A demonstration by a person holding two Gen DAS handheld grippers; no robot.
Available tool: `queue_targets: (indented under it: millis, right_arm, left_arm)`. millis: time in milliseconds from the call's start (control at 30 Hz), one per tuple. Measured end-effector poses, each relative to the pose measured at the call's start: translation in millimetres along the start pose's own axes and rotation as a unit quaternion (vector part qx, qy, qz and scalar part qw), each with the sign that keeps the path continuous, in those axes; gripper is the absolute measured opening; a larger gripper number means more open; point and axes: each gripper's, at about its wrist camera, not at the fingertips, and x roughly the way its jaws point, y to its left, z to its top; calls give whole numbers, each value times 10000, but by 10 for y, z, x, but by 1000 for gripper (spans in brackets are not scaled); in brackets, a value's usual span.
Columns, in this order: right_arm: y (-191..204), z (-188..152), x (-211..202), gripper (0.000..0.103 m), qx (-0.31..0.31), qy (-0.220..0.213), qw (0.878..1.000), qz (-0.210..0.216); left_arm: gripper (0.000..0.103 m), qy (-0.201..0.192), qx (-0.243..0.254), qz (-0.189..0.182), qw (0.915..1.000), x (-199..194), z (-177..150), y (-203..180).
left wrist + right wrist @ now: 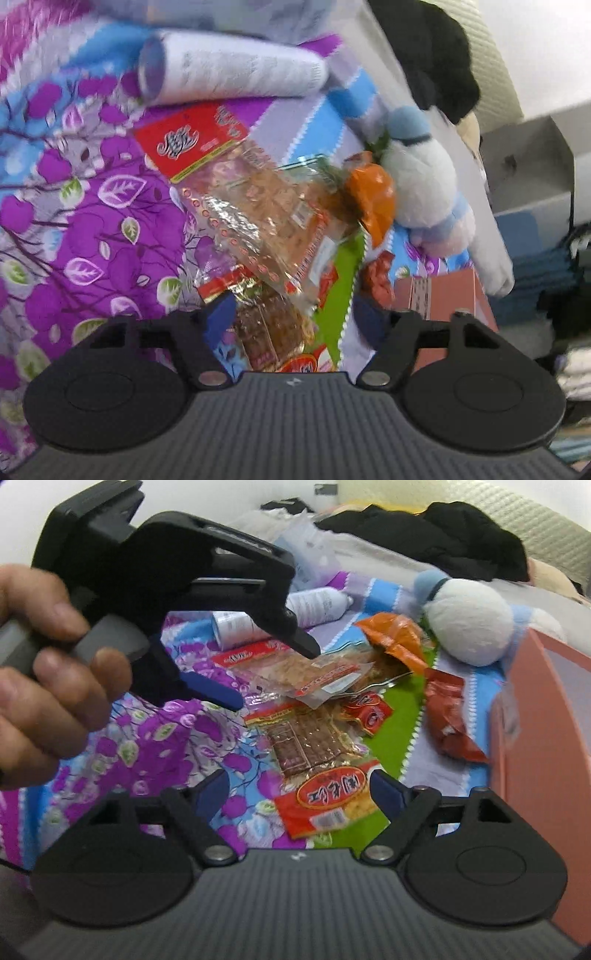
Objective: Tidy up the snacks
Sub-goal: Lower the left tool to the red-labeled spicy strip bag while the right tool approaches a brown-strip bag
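STEP: approach, nothing picked up | SNACKS: packets (314,716) heaped on the bedspread (155,734), just left of the pink box (535,746) | LEFT: left gripper (273,675) jaws spread, empty, over the heap | RIGHT: right gripper (299,790) jaws spread, empty, nearest the red packet (325,801) | NEXT: likely lower, pinch one packet, carry toward the box.
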Motion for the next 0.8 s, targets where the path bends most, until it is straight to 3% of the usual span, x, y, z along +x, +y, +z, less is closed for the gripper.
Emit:
queue_targets:
  millis: [267,467,600,800]
  right_arm:
    - [-55,116,375,85,-156,140,9997,124]
    - [31,173,587,85,-613,234,9978,136]
    - [38,165,695,102,-785,259,9966,-6]
    - [-109,134,797,102,-345,325,9981,392]
  left_arm:
    - [61,96,-479,-130,9987,221,157,221]
    - [46,79,-847,-239,9961,332,233,325]
    - [43,96,-1173,-430,9921,391,267,406]
    - [29,108,-1173,-448,9920,428,293,402]
